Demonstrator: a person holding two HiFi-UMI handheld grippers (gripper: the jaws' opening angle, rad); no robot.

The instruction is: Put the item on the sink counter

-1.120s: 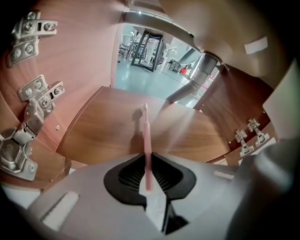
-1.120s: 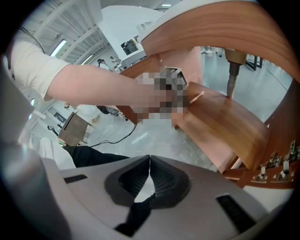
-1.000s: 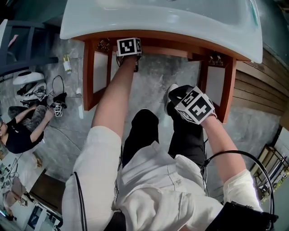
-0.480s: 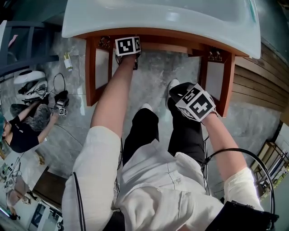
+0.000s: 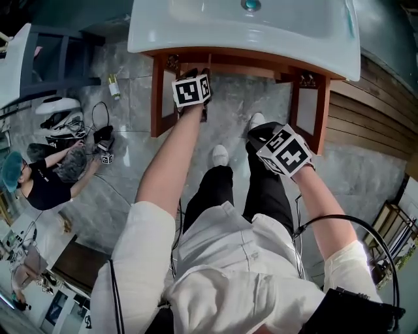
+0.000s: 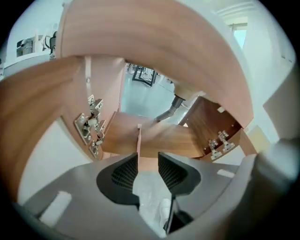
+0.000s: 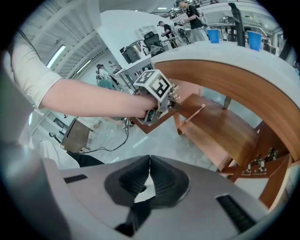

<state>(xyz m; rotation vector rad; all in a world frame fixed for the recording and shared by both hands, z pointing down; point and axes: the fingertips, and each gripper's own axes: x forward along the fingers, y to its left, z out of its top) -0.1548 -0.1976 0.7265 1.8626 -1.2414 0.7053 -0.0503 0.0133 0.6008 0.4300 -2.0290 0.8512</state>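
"White sink counter (image 5: 196, 36) is the largest thing, at the top of the head view, with a round drain (image 5: 250, 5) in it. What is under it?"
"Red-brown wooden cabinet (image 5: 155, 98), doors standing open. Only the left gripper view looks inside: one wooden shelf (image 6: 173, 140), a grey pipe (image 6: 171, 110) behind it, metal hinges (image 6: 91, 124) on the side wall."
"What does the head view alone give?"
"A person (image 5: 39, 186) low on the grey floor (image 5: 228, 111) at far left, and a white shoe (image 5: 219, 155)."
"The grippers?"
"The left gripper (image 6: 147, 161) is in front of the cabinet. Its jaws have just been opening and stand apart; between them only floor and shoe show. The right gripper (image 7: 149, 161) has its jaws together, tips touching, holding nothing. Its view shows the left one from the side."
"Where is the item?"
"I cannot tell. No view shows a thing I can call the item, so I cannot give its look either."
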